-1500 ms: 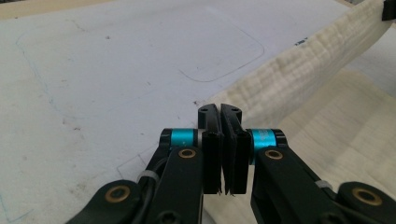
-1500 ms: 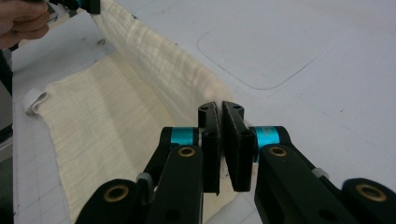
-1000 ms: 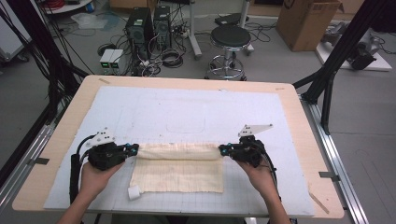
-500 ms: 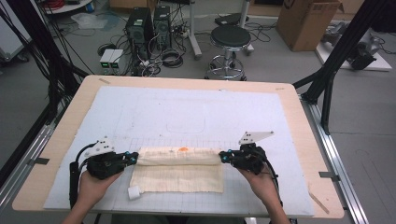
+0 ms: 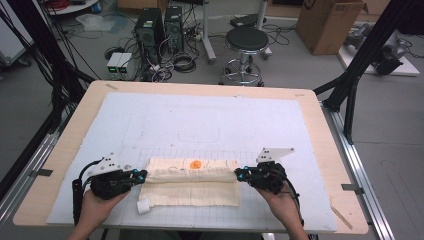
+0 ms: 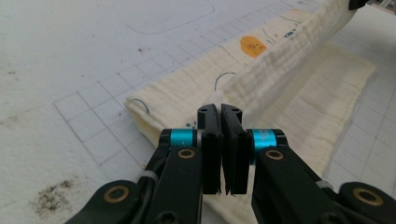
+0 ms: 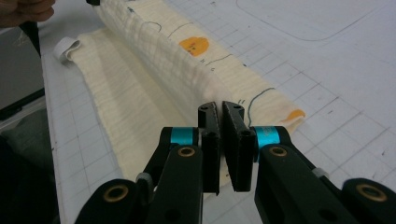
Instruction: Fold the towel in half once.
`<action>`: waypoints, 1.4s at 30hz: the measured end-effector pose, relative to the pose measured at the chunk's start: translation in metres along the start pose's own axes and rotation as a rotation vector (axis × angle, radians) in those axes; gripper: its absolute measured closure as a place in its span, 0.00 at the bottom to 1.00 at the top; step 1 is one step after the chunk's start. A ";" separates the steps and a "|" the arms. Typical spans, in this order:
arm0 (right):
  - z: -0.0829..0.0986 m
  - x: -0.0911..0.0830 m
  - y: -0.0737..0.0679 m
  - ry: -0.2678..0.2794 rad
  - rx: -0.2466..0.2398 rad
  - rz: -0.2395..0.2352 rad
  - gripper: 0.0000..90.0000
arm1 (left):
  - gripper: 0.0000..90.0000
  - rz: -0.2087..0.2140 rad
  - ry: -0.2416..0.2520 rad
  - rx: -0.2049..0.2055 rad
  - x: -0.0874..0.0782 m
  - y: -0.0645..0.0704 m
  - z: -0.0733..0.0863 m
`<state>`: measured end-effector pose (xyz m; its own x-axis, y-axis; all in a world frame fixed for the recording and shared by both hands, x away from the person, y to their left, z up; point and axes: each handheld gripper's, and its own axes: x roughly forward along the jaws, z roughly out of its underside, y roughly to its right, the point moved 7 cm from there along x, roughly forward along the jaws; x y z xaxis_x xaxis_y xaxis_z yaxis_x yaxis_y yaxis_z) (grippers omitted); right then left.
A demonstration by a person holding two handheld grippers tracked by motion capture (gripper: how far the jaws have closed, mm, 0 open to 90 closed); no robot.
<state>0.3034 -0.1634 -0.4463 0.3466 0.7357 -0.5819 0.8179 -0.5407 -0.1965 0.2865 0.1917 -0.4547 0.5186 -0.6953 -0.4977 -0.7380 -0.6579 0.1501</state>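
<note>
The cream muslin cloth (image 5: 192,180) lies on the white mat at the near edge of the counter (image 5: 320,115), its long axis running left to right between the hands. The left tongs (image 5: 142,175) and right tongs (image 5: 239,174) are each clamped on one end of its raised far fold, seemingly a single layer. The fold should travel toward the person, both ends evenly.

My wooden table (image 5: 320,107) carries a white gridded mat (image 5: 210,115), with a cream cloth (image 5: 192,187) lying near its near edge.
</note>
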 end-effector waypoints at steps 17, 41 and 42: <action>0.020 0.003 -0.013 -0.050 -0.005 -0.014 0.95 | 0.95 0.047 -0.025 0.028 -0.005 0.012 0.013; 0.025 -0.010 -0.034 -0.034 -0.003 -0.078 0.78 | 0.78 0.137 -0.007 0.015 -0.013 0.020 0.014; 0.024 -0.009 -0.035 -0.041 -0.014 -0.079 0.78 | 0.79 0.142 -0.017 0.024 -0.011 0.022 0.015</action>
<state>0.2607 -0.1609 -0.4536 0.2617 0.7586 -0.5967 0.8484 -0.4756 -0.2326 0.2585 0.1890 -0.4586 0.4011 -0.7756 -0.4874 -0.8137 -0.5461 0.1993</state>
